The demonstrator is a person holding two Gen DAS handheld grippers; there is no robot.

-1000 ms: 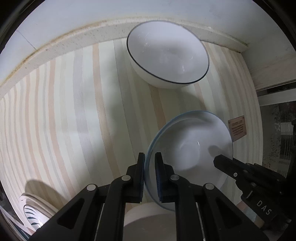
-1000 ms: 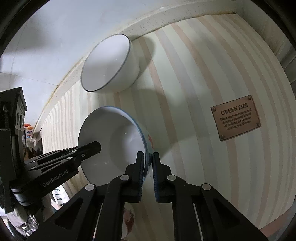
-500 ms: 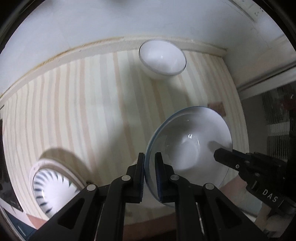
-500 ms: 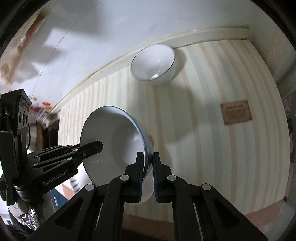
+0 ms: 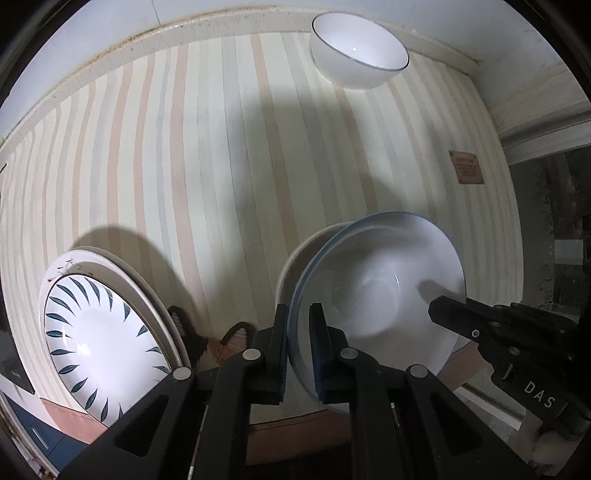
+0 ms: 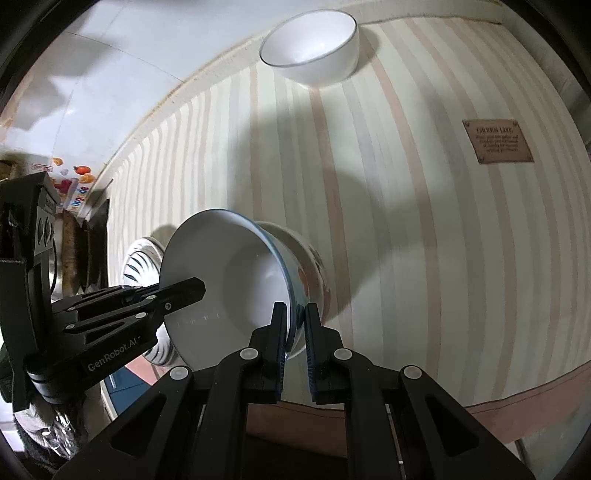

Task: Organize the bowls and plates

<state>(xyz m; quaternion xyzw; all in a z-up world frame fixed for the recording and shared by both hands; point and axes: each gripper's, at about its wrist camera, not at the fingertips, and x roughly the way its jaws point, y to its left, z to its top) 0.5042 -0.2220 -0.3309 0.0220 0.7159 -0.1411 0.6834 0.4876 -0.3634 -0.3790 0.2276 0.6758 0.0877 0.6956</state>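
Observation:
Both grippers hold one white bowl with a blue rim [image 5: 380, 295] by opposite edges. My left gripper [image 5: 298, 325] is shut on its left rim; my right gripper [image 6: 295, 325] is shut on its right rim [image 6: 236, 280]. The held bowl sits tilted over a second bowl with a red and blue pattern [image 6: 312, 266], whose rim shows behind it [image 5: 295, 254]. A white bowl with a thin dark rim [image 5: 358, 61] stands at the far edge, also in the right wrist view [image 6: 314, 48]. A stack of plates topped by a blue-leaf plate [image 5: 96, 328] lies at the near left.
The striped tablecloth [image 5: 207, 147] covers the table, with a brown label [image 6: 496, 142] at the right. A white wall runs along the far edge [image 5: 110, 22]. The table's near edge shows a pink hem [image 6: 517, 402].
Both grippers moved back toward the near edge with the bowl; the far white bowl looks farther away. The patterned bowl and the plate stack have come into view.

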